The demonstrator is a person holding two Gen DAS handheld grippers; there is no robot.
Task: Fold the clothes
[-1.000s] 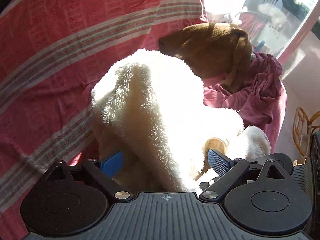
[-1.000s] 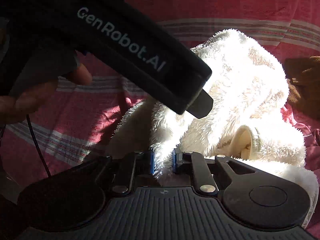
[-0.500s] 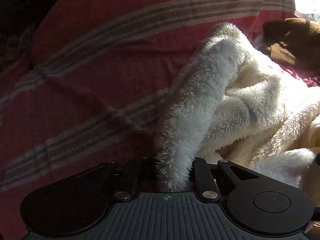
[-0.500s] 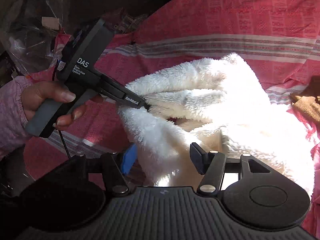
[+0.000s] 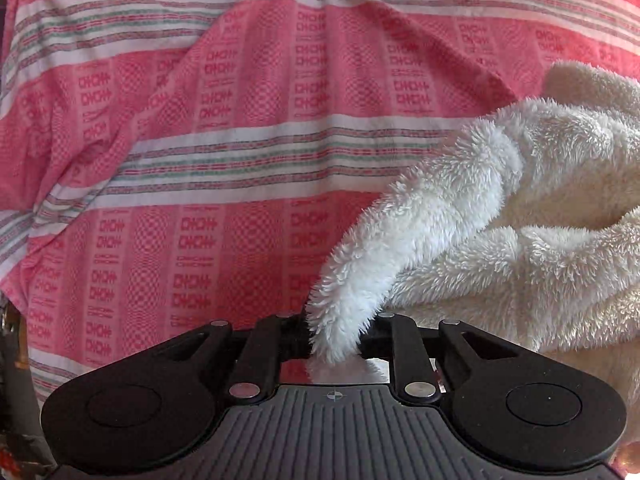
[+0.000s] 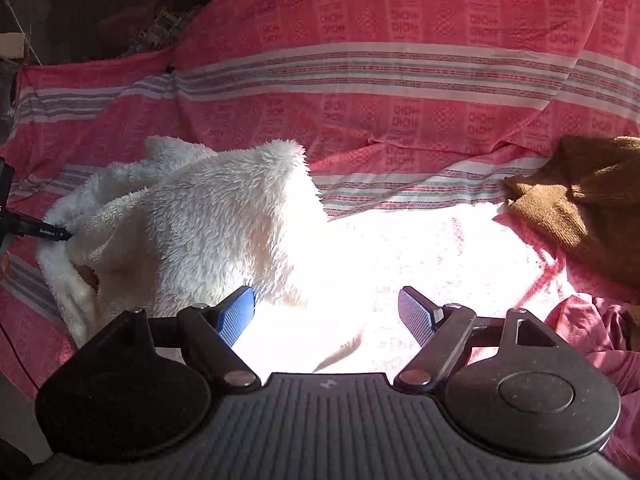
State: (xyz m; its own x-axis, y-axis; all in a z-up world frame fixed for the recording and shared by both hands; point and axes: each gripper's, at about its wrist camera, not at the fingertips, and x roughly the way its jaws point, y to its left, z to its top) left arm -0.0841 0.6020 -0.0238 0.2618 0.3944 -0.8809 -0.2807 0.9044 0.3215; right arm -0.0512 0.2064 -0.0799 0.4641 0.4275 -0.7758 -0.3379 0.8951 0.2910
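Note:
A white fluffy fleece garment (image 5: 500, 216) lies bunched on a red striped bedsheet (image 5: 224, 128). My left gripper (image 5: 335, 336) is shut on one edge of the fleece, which trails off to the right. In the right wrist view the same fleece (image 6: 200, 232) sits at the left, with the left gripper's tip (image 6: 48, 233) biting its far left edge. My right gripper (image 6: 328, 312) is open and empty, its blue pads (image 6: 238, 314) just right of the fleece above a sunlit patch of sheet.
A brown knitted garment (image 6: 576, 200) lies at the right and a maroon garment (image 6: 600, 332) at the lower right. Dark clutter (image 6: 100, 20) stands beyond the bed's far left edge. The striped sheet (image 6: 400, 92) stretches behind.
My left gripper closed on the fleece edge and pulled it left. My right gripper let go of the fleece, opened wide and drew back to the right.

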